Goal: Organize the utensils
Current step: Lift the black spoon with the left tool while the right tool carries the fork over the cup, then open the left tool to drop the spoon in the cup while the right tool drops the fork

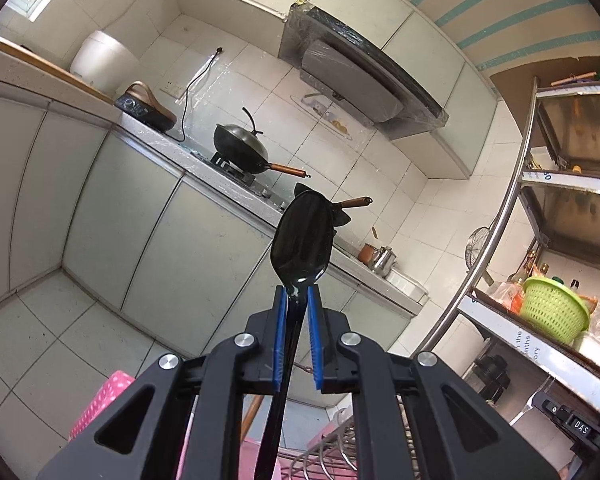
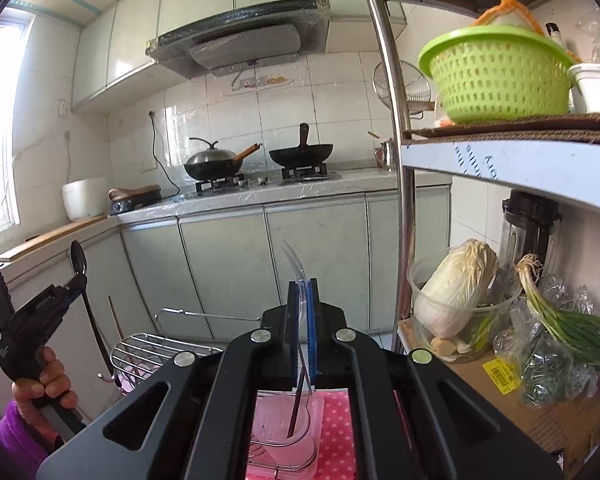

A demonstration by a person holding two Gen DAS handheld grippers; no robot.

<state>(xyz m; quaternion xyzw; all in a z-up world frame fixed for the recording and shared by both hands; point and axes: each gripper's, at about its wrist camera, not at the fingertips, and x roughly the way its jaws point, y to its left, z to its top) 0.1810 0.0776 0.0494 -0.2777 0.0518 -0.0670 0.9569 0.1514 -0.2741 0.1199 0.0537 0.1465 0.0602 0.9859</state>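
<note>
My left gripper (image 1: 298, 294) is shut on a black plastic spoon (image 1: 302, 238), bowl pointing forward and up, handle running back between the blue pads. The same gripper (image 2: 76, 286) and spoon (image 2: 78, 260) show at the left of the right wrist view, held in the air by a hand. My right gripper (image 2: 303, 286) is shut on a clear plastic utensil (image 2: 296, 268) that curves up past the fingertips. Below it stands a clear holder (image 2: 288, 436) with a dark stick in it, on a pink dotted cloth (image 2: 336, 432).
A wire dish rack (image 2: 148, 350) stands left of the holder. A steel shelf unit (image 2: 404, 184) at the right holds a green basket (image 2: 496, 76), cabbage (image 2: 456, 284) and scallions (image 2: 560, 320). The counter across the room carries two woks (image 2: 216, 162) and a rice cooker (image 2: 85, 196).
</note>
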